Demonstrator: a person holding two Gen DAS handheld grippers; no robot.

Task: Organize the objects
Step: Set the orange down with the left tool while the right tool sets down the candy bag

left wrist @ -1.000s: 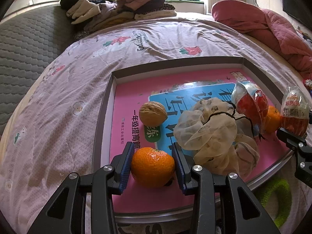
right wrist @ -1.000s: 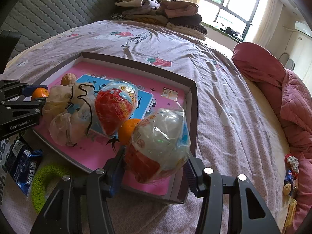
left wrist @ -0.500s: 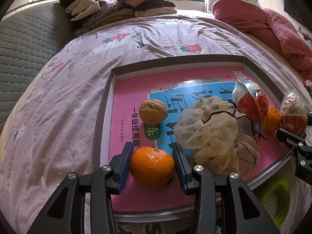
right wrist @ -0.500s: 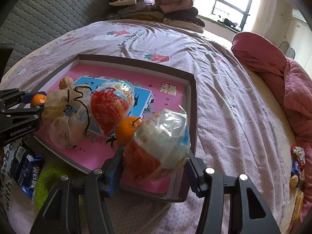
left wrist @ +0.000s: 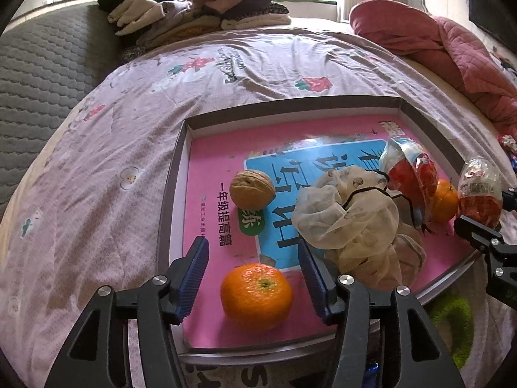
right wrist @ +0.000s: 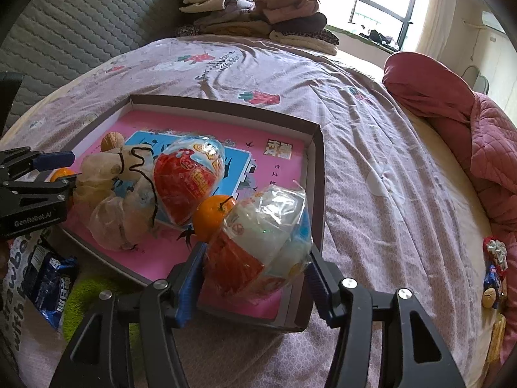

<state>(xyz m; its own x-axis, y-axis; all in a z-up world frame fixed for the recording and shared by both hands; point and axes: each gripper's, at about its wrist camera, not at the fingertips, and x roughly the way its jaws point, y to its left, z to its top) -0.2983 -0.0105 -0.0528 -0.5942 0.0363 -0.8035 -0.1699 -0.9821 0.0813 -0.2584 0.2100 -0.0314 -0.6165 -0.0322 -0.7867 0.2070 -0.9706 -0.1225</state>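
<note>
Looked out over a wide bed under a mauve floral cotton sheet (left wrist: 97, 177), creased and rumpled. Stacked at its far end: a pile of folded clothes (left wrist: 194, 9), with a bright window (right wrist: 371, 3) beyond. Heaped along one side: a pink quilted blanket (left wrist: 436, 42). Backed on the other side by grey quilted padding (left wrist: 32, 74).

Set on the sheet: a shallow dark-rimmed cardboard tray (left wrist: 290, 105), lined with a pink-and-blue printed book cover (left wrist: 213, 161). Held inside it a brown walnut (left wrist: 252, 192), a crumpled cream gauze bag with a black drawstring (left wrist: 349, 220), a red-and-white egg-shaped toy in clear wrap (right wrist: 189, 181) and a small stemmed orange (right wrist: 211, 216) touching it.

Hovered the left gripper (left wrist: 252, 245) over the tray's near corner, fingers released and just widened, straddling a round orange mandarin (left wrist: 257, 294) lying on the pink cover, apart from both blue pads.

Pointed the right gripper (right wrist: 255, 252) at the tray's other near corner, fingers just spread a little wider, a second plastic-wrapped egg toy (right wrist: 258, 249) filling the gap between them; impossible to tell whether the pads pressed on the crinkled wrap or merely flanked it.

Left outside the tray on the sheet: a fuzzy green ring (right wrist: 80, 300) and a blue snack packet (right wrist: 51, 284).
</note>
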